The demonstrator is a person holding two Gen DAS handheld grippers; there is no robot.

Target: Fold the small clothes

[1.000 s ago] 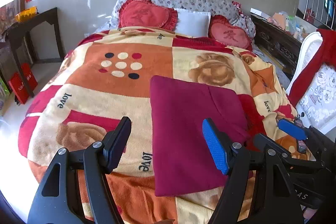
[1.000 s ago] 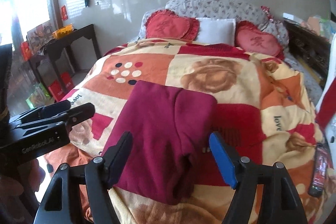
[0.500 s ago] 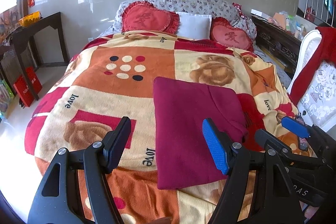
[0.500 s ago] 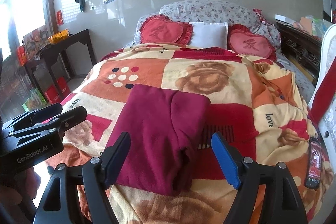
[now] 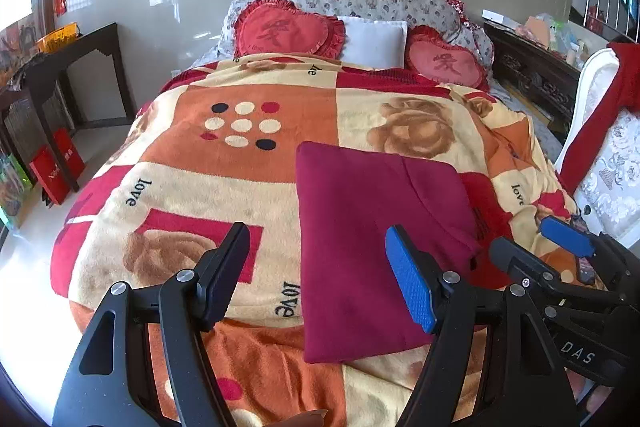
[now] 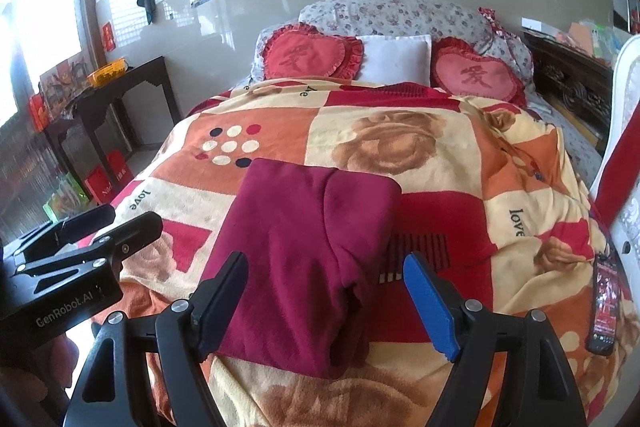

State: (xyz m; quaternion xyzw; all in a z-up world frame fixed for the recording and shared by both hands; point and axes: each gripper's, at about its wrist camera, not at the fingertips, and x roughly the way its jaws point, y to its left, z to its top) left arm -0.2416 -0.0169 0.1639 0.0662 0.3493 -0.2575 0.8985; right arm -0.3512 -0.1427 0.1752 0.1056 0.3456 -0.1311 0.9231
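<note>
A dark red garment (image 5: pixel 372 239) lies folded into a rectangle on the patterned blanket (image 5: pixel 224 187) near the bed's foot. It also shows in the right wrist view (image 6: pixel 304 251), with a folded flap along its right side. My left gripper (image 5: pixel 320 275) is open and empty, held above the blanket just in front of the garment's near left part. My right gripper (image 6: pixel 328 299) is open and empty over the garment's near edge. Each gripper shows in the other's view, the right one (image 5: pixel 560 259) at the right and the left one (image 6: pixel 80 247) at the left.
Two red heart cushions (image 5: pixel 288 31) and a white pillow (image 5: pixel 374 41) lie at the bed head. A dark side table (image 5: pixel 60 67) stands left, with red bags (image 5: pixel 56 167) on the floor. A white chair with a red cloth (image 5: pixel 600 131) stands right. A phone (image 6: pixel 604 311) lies on the blanket's right edge.
Both grippers have drawn back and up from the garment, so more of the bed shows. The garment lies still. Both stay open.
</note>
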